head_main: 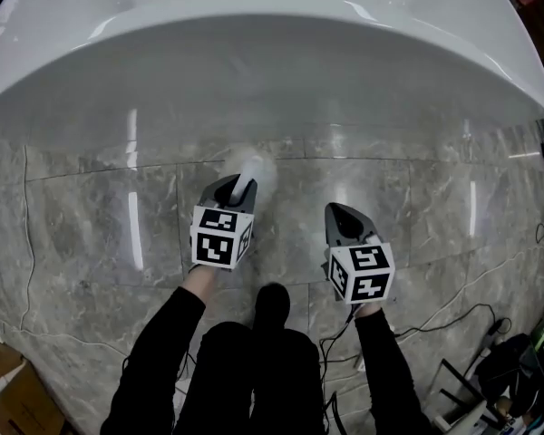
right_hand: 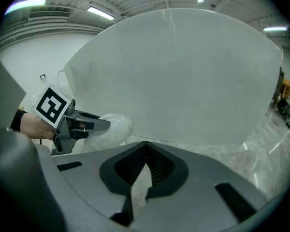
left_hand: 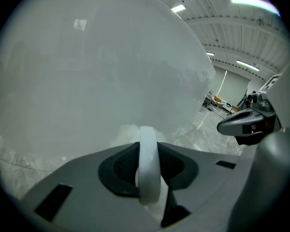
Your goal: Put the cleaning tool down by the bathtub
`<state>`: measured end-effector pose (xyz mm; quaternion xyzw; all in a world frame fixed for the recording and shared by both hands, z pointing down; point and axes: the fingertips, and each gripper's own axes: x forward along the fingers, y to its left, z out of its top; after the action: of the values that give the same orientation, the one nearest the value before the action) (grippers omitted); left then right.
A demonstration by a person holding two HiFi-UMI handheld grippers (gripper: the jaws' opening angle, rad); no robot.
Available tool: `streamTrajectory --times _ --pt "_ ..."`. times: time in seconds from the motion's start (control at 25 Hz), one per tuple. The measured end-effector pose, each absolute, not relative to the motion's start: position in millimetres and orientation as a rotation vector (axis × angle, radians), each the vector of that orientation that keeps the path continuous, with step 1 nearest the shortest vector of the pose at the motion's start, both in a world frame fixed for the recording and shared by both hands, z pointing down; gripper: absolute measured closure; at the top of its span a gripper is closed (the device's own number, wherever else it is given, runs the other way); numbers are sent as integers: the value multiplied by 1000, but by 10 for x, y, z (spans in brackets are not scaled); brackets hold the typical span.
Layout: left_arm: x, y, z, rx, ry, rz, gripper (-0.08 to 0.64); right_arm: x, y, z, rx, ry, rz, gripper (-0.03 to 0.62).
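Observation:
The cleaning tool [head_main: 252, 169] is a white fluffy duster with a white handle. Its head hangs just over the grey marble floor, close to the white bathtub [head_main: 254, 71]. My left gripper [head_main: 236, 185] is shut on the handle [left_hand: 148, 163], and the fluffy head [left_hand: 128, 132] shows past the jaws. The right gripper view catches the duster head [right_hand: 113, 127] at its left, beside the tub wall [right_hand: 183, 76]. My right gripper [head_main: 341, 214] hovers to the right of the tool, shut with nothing in it; its jaws meet at the tips [right_hand: 146, 145].
Marble floor tiles [head_main: 100, 225] run along the tub's curved base. Black cables [head_main: 453, 311] trail on the floor at the right, near dark gear [head_main: 512, 361]. A cardboard box [head_main: 9, 392] sits at the lower left. The person's legs and shoe [head_main: 270, 306] are below the grippers.

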<state>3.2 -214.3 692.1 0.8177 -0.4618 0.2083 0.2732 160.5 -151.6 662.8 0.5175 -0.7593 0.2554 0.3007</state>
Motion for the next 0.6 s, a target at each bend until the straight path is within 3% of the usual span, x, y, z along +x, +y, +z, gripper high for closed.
streamTrajectory --times 0.6 --pt "25 -2360 7846 2175 -1276 608 460 1759 -1673 7255 1395 -2002 638 592"
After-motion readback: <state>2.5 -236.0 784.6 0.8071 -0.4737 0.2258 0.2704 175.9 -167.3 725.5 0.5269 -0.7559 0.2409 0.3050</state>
